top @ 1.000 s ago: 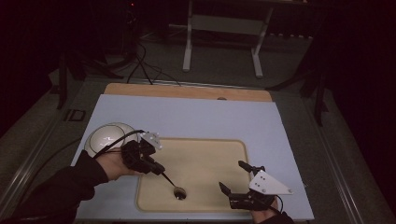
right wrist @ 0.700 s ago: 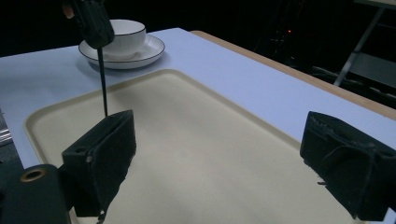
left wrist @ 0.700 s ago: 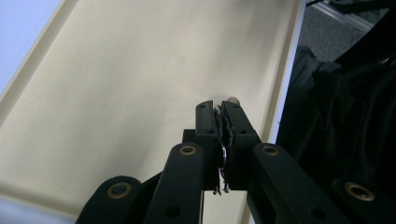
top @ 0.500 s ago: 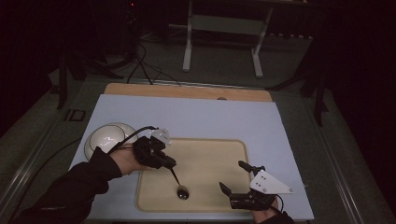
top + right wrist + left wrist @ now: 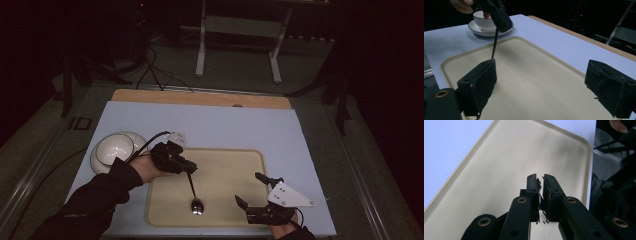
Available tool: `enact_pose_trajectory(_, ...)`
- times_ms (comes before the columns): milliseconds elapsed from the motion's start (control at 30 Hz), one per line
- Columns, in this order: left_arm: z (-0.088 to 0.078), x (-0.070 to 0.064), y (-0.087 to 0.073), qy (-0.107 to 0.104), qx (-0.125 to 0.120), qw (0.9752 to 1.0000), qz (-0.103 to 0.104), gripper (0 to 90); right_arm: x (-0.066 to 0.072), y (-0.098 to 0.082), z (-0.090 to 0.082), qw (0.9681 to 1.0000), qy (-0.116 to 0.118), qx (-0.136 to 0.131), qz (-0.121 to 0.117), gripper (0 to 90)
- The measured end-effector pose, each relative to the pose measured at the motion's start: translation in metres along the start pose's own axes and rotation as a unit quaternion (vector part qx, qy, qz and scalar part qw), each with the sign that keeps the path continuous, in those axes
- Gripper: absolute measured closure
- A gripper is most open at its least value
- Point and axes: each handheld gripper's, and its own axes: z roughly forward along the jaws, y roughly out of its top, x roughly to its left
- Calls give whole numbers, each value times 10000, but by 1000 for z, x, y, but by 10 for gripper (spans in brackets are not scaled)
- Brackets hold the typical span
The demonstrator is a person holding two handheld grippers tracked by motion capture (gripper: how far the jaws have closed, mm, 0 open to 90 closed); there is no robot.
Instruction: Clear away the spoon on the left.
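My left gripper (image 5: 189,169) is shut on the dark handle of a metal spoon (image 5: 196,205), which slants down toward me. The spoon's bowl is at the beige tray (image 5: 230,170) near its front edge; whether it touches the tray I cannot tell. In the left gripper view the jaws (image 5: 540,178) pinch a thin sliver above the tray (image 5: 499,167). My right gripper (image 5: 250,188) hovers open over the tray's front right corner. In the right gripper view its jaws (image 5: 544,85) stand wide apart, with the spoon handle (image 5: 494,47) and the left gripper (image 5: 500,16) beyond them.
A white bowl on a saucer (image 5: 115,150) stands on the pale blue table top (image 5: 210,125) left of the tray, and appears again as the bowl and saucer (image 5: 487,26) at the far left of the right gripper view. A wooden strip (image 5: 200,97) edges the table's far side.
My left gripper has carried the spoon rightward from beside the bowl to over the tray, and the spoon's bowl has shifted right with it. The right gripper has stayed put.
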Motion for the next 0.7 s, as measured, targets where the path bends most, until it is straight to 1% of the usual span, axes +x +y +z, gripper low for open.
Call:
enact_pose_trajectory(167, 8, 7, -1, 52, -107, 9999, -110, 822, 0, 0, 0, 10000, 16, 1, 1, 108)
enact_pose_trajectory(200, 11, 8, -1, 83, -135, 9998, -156, 818, 0, 0, 0, 10000, 15, -9, -9, 108)
enact_pose_trajectory(333, 19, 14, -3, 75, -200, 9993, -315, 809, 0, 0, -1, 10000, 20, -19, -3, 108)
enact_pose_trajectory(367, 21, 16, -4, 113, -230, 9991, -328, 807, 0, 0, -1, 10000, 24, -22, 1, 108)
enact_pose_trajectory(433, 25, 19, -5, 122, -259, 9988, -408, 803, -1, 0, -1, 10000, 43, -20, 12, 108)
enact_pose_trajectory(467, 25, 19, -5, 122, -259, 9988, -408, 802, -1, 0, -1, 10000, 43, -20, 12, 108)
enact_pose_trajectory(500, 28, 20, -5, 174, -284, 9985, -428, 802, -1, 0, -1, 10000, 48, -18, 13, 108)
enact_pose_trajectory(633, 35, 24, -5, 217, -317, 9980, -506, 792, -1, 0, 0, 10000, 74, -15, 33, 108)
enact_pose_trajectory(700, 39, 25, -5, 278, -344, 9975, -544, 792, -1, 0, 0, 10000, 81, -9, 40, 108)
